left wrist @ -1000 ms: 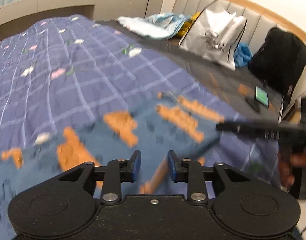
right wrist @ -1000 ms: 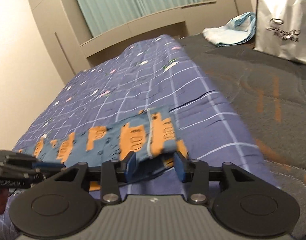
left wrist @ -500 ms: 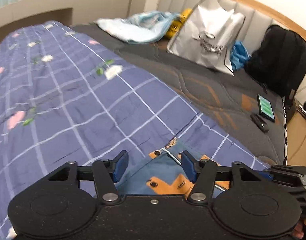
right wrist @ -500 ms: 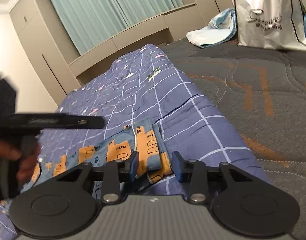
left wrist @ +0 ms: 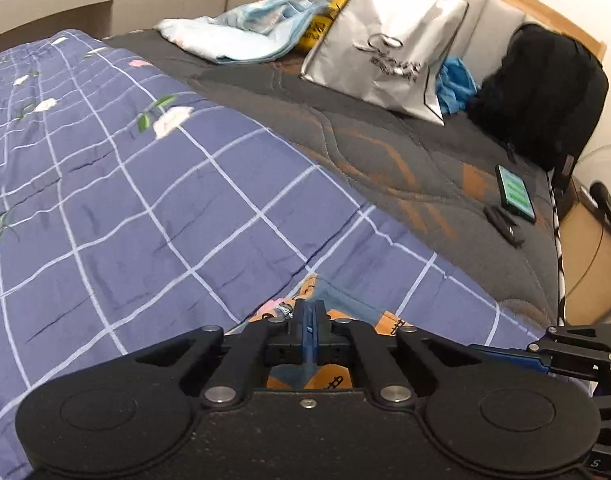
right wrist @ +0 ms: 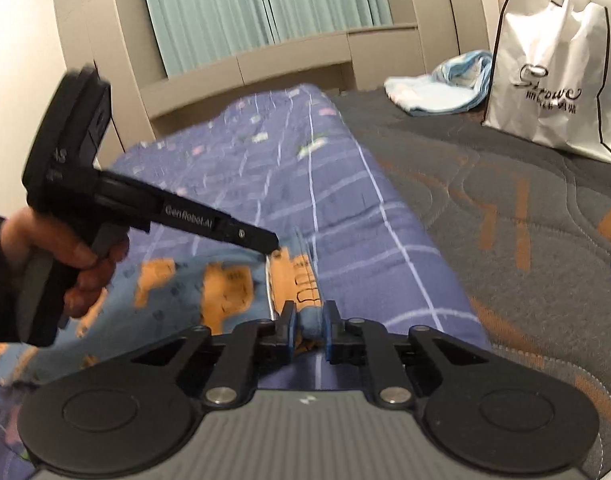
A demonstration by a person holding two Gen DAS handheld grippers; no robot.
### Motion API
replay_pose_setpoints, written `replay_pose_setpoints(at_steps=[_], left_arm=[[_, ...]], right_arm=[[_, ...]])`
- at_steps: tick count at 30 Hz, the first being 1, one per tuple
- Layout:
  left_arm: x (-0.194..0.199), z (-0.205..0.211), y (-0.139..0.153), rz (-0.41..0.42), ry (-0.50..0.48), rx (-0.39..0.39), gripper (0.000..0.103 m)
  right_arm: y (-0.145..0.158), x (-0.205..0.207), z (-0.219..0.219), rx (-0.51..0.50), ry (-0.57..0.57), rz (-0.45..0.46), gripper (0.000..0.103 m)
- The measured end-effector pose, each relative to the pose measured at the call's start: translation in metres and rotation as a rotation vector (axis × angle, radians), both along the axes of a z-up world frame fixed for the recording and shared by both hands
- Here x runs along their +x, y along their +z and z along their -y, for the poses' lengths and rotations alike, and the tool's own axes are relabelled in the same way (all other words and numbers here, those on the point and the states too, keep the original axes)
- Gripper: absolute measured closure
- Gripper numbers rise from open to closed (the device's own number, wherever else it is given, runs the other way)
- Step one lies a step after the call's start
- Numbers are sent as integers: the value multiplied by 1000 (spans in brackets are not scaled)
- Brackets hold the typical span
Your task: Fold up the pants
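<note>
Both grippers are on the blue pants (right wrist: 225,280) with orange print, lying near the plaid quilt's (left wrist: 145,220) edge beside the grey bedspread (left wrist: 405,152). The left gripper (left wrist: 310,322) has just been closing, jaws together on the cloth. The right gripper (right wrist: 310,322) has just been closing too, jaws clamped on a bunched fold.

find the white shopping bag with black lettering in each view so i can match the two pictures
Left wrist view: the white shopping bag with black lettering stands at top centre, against the padded grey headboard.
Right wrist view: the same bag fills the upper right corner, on the dark grey quilted cover.
Shared landmark: the crumpled light blue cloth lies just left of the bag in both.
</note>
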State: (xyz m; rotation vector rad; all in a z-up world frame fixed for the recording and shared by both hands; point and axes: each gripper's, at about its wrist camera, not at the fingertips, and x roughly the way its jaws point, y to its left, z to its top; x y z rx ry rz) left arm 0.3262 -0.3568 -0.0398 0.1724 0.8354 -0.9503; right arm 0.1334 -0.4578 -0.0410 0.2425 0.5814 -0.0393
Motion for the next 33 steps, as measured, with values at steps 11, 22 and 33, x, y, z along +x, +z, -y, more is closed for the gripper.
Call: replay_pose_setpoints(at_steps=[11,22,33], left_arm=[[-35,-90,83,245,248,-25,1],[-93,-298,137,356,586,122,1],[-131,-507,70,219,955,193,1]], right_arm=[[20,-13,-20,-110,9,47,5],[42,3,-100,-113,199,63,0],[37,50,-225,-171,473,5,0]])
